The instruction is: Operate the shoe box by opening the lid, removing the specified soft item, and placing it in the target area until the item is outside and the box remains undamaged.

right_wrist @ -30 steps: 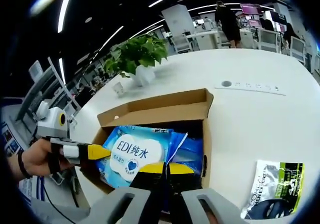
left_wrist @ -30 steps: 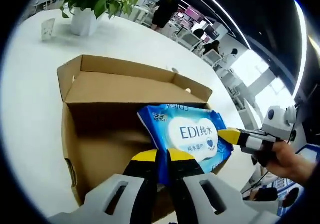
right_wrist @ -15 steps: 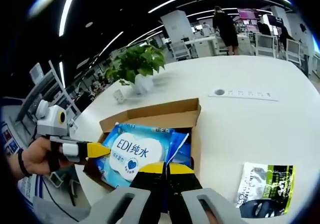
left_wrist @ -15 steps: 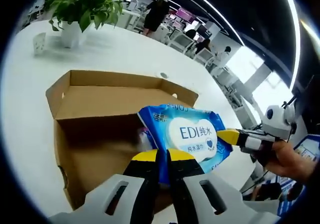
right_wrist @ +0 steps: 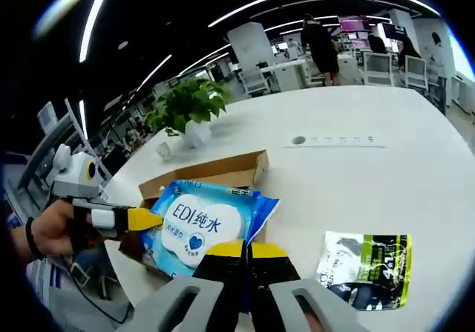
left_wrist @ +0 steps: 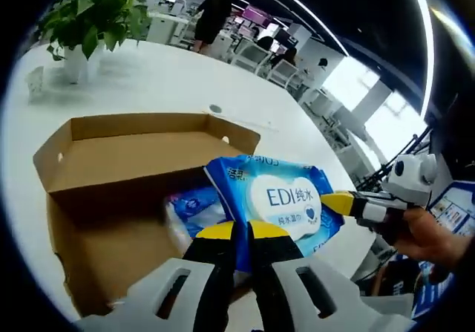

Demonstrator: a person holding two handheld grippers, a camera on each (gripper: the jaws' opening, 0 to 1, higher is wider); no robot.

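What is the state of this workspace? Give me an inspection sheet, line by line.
Surface: white table, bare apart from the items below.
Job's things: cardboard shoe box open, lid flap folded back; blue wipes pack lifted above the box, another blue pack inside.
Clutter: green-and-black sachet lying flat on the table; potted plant; small white sign.
Grippers: left gripper shut on one edge of the wipes pack; right gripper shut on another edge.
Cables: a thin cord by the person's hand.
Surroundings: open office, desks, chairs, people standing far off.
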